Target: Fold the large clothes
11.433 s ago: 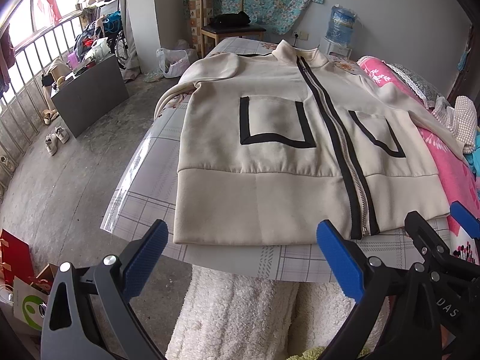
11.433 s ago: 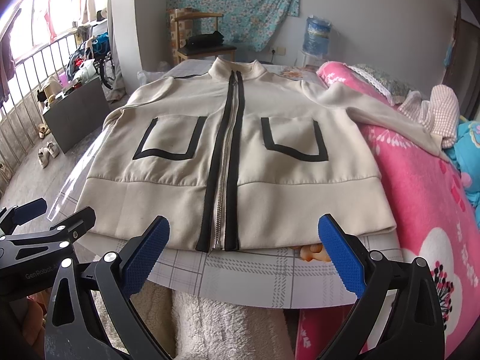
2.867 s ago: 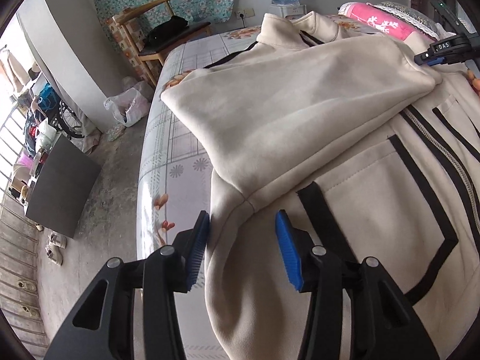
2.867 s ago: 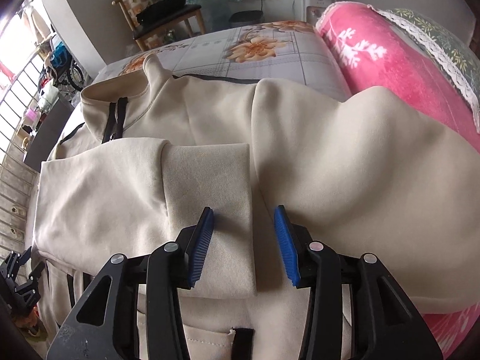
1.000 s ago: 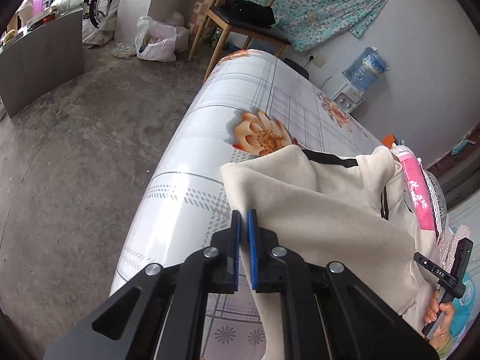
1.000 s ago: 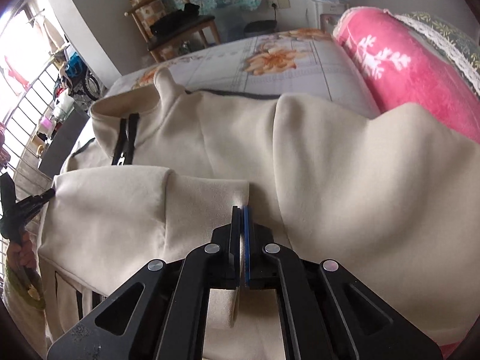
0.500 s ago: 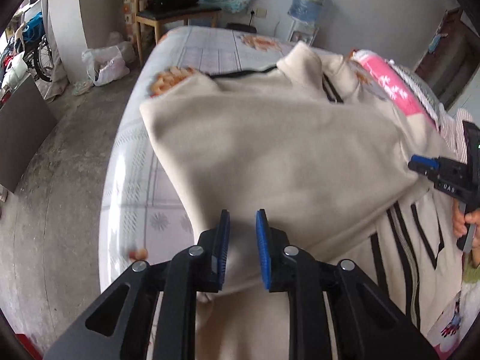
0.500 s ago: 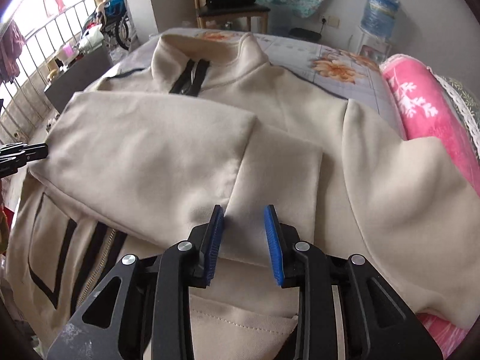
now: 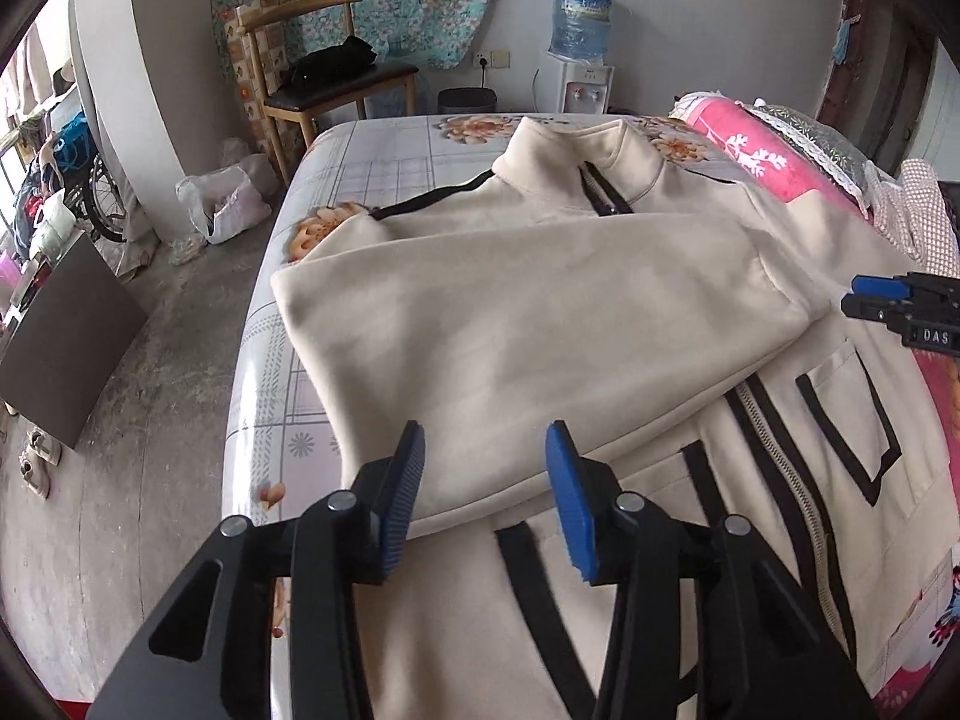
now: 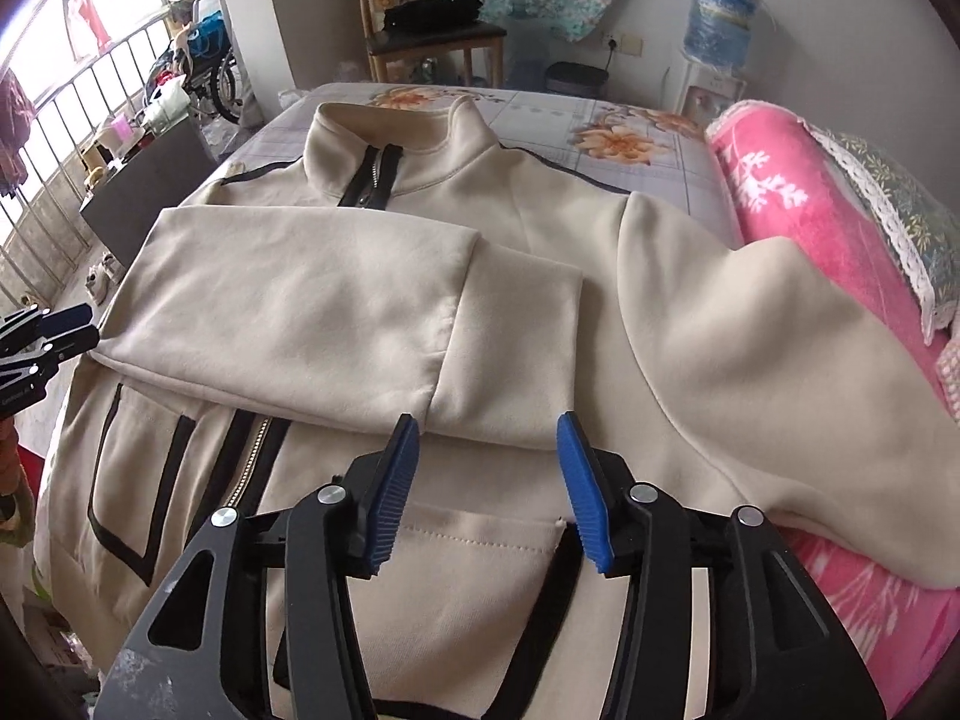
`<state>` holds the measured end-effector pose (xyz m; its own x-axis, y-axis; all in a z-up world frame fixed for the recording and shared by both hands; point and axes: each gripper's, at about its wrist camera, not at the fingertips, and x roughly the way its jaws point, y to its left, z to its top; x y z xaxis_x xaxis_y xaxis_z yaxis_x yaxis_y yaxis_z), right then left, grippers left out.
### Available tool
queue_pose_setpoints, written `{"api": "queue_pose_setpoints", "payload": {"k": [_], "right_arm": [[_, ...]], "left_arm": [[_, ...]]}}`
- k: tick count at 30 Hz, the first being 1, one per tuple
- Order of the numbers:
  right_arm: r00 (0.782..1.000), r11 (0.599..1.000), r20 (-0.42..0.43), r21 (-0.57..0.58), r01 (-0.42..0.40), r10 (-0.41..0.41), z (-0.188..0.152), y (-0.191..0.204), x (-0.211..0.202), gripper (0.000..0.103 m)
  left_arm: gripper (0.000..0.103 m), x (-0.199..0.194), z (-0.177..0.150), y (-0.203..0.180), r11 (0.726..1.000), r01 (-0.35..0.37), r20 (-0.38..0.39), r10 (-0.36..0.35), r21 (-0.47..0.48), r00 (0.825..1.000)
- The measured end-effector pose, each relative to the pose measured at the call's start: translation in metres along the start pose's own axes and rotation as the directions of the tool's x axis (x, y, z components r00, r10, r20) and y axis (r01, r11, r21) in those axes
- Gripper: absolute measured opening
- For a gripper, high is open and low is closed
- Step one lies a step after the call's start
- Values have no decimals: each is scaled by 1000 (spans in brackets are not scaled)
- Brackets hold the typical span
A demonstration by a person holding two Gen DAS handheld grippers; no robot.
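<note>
Bedroom with a bed under a floral checked sheet (image 9: pixel 360 180), a rolled pink blanket (image 10: pixel 798 204) along one side. The big cream zip-up jacket with black trim (image 9: pixel 600 324) lies flat on it, one sleeve (image 10: pixel 336 312) folded across the chest. Left tool (image 9: pixel 485 495) and right tool (image 10: pixel 485 483) both hover over the fabric, pads spread apart, gripping nothing.

Cream jacket (image 9: pixel 540 324), black trim

Black frames, silver screws, ribbed blue fingers (image 9: pixel 567 501).
</note>
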<state>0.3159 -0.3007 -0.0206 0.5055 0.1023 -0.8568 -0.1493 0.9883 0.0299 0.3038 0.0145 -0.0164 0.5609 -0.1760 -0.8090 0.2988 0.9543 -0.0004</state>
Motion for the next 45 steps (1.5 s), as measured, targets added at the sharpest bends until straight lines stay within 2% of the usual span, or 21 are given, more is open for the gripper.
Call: {"api": "queue_pose_setpoints", "payload": {"k": [2,5,6,12,14,16,19,28,31,34,38,42,45], "right_arm": [[1000,1000,6,-7,4,-4,-7,5,-6,59],[1000,1000,1,-12,17,-17,-21,10,-10,65],[1000,1000,-6,-12,25,-25,-26,11,-10,70],[994,997,-78,-20,76,-77,-59,13,7,82],[991,996,-98,-22,91,-92,-65,13,15,86],[989,995,-106,-21,98,-100,-70,13,21,93],[991,995,-91,-20,99,-100,-71,12,21,95],[993,999,-111,-16,32,-34,-68,3,18,95],[998,999,-49,25,40,-38,-64,-7,-3,95],[996,993,-3,75,85,-86,-62,-30,-28,95],[998,971,5,233,56,-59,-72,-83,-57,95],[992,921,13,372,112,-125,-92,-150,-83,94],[986,858,-1,493,144,-165,-112,-206,-101,88]], "left_arm": [[55,6,5,-11,1000,13,1,-13,-15,1000],[60,24,12,-28,1000,7,-26,-7,-22,1000],[60,31,13,-34,1000,-10,-36,10,-21,999],[69,72,11,-54,997,-77,-95,78,9,992],[80,72,10,-54,993,-115,-76,115,14,990],[83,72,9,-52,993,-115,-78,115,13,990],[97,73,8,-48,989,-144,-79,145,21,986],[98,76,6,-36,995,-83,-105,76,-60,992],[98,76,6,-37,994,-88,-105,80,-68,991],[98,76,5,-37,993,-91,-107,83,-74,991],[98,76,5,-37,994,-84,-94,77,-66,993],[98,77,5,-37,995,-82,-92,76,-63,993],[98,77,4,-36,995,-80,-89,74,-60,993]]}}
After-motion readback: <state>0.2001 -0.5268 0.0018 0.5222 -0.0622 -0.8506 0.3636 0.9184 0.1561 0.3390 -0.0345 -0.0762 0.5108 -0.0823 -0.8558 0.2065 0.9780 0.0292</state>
